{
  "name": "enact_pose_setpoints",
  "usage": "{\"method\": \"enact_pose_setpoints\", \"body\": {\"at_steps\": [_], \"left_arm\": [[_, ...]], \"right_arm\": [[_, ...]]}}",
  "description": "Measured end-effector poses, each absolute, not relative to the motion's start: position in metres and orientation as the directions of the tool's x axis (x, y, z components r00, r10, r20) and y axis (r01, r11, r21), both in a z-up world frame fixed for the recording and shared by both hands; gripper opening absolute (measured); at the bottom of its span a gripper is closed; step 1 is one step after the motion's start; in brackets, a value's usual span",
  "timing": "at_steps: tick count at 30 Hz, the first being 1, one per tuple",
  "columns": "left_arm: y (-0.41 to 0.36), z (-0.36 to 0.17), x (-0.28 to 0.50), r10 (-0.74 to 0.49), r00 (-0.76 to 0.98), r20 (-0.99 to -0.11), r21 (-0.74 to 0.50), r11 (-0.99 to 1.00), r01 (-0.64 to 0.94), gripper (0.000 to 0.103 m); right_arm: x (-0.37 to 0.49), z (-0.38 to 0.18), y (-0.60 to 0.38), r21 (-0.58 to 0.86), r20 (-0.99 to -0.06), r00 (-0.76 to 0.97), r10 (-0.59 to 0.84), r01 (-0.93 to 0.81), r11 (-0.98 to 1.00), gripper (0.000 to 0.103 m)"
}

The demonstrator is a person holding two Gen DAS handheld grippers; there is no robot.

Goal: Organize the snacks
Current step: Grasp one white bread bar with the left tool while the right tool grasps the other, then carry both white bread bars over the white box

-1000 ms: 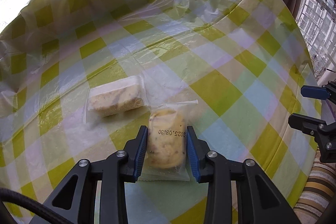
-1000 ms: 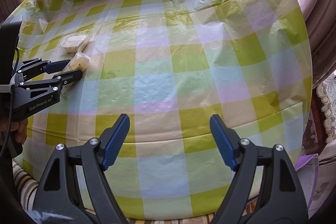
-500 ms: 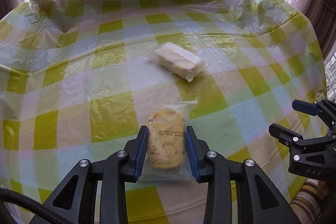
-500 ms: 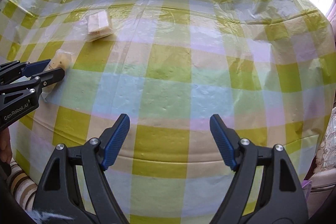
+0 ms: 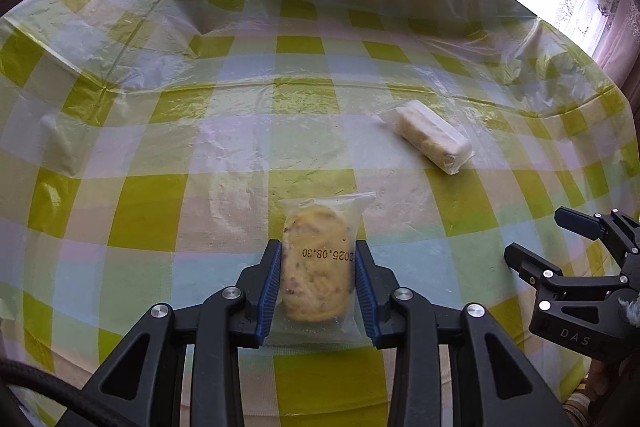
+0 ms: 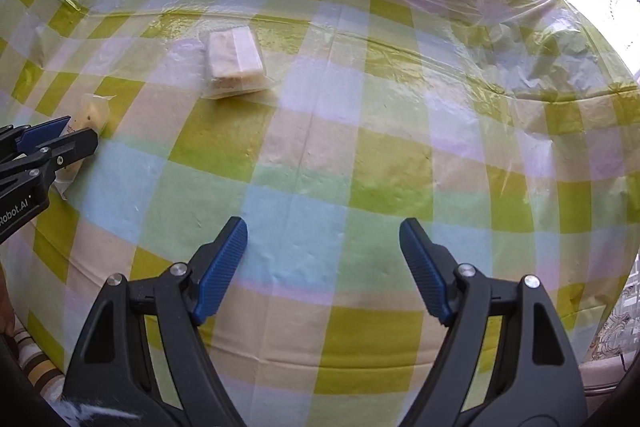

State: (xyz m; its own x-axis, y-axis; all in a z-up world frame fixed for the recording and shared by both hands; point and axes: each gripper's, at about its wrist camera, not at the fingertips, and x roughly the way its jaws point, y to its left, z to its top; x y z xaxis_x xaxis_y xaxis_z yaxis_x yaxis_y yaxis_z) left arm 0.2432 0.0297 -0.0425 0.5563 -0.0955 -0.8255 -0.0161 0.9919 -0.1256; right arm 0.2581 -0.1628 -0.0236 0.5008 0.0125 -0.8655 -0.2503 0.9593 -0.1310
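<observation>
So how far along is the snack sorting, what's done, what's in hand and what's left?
Nothing looks settled yet: no container or grouped pile shows on the checked tablecloth. In hand: the left gripper is shut on the bagged cookie. Left: the wrapped pale cake bar lies alone on the cloth, and the right gripper is open and empty, so it could fetch it.

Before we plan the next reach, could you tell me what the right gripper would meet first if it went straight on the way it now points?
Most likely only the checked tablecloth; the open right gripper has nothing between its fingers.
</observation>
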Motion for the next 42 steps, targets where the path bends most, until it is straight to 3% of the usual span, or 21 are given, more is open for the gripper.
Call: {"method": "enact_pose_setpoints", "body": {"at_steps": [9,15,17,20,23,25,42], "left_arm": [[0.041,-0.044,0.242,-0.105,0.575,-0.811,-0.170,0.984,-0.061,0.036],[0.041,-0.044,0.241,-0.107,0.578,-0.809,-0.176,0.982,-0.064,0.036],[0.041,-0.044,0.241,-0.106,0.579,-0.809,-0.175,0.982,-0.065,0.036],[0.041,-0.044,0.241,-0.105,0.580,-0.808,-0.177,0.982,-0.068,0.036],[0.041,-0.044,0.242,-0.105,0.580,-0.808,-0.177,0.982,-0.068,0.036],[0.041,-0.044,0.241,-0.105,0.582,-0.807,-0.178,0.982,-0.070,0.036],[0.017,-0.026,0.235,-0.167,0.596,-0.786,-0.212,0.977,-0.005,0.036]], "right_arm": [[0.298,-0.018,-0.129,-0.049,-0.835,0.536,0.125,-0.297,0.954,0.080],[0.326,-0.015,-0.110,-0.022,-0.813,0.558,0.167,-0.316,0.948,0.075],[0.332,-0.017,-0.103,-0.026,-0.810,0.561,0.172,-0.328,0.944,0.070],[0.339,-0.022,-0.095,-0.015,-0.821,0.541,0.182,-0.339,0.941,0.055],[0.343,-0.023,-0.094,0.001,-0.818,0.541,0.196,-0.340,0.941,0.051],[0.343,-0.022,-0.094,0.013,-0.819,0.535,0.208,-0.345,0.939,0.040],[0.294,0.001,-0.142,-0.044,-0.827,0.555,0.092,-0.227,0.973,0.038]]}}
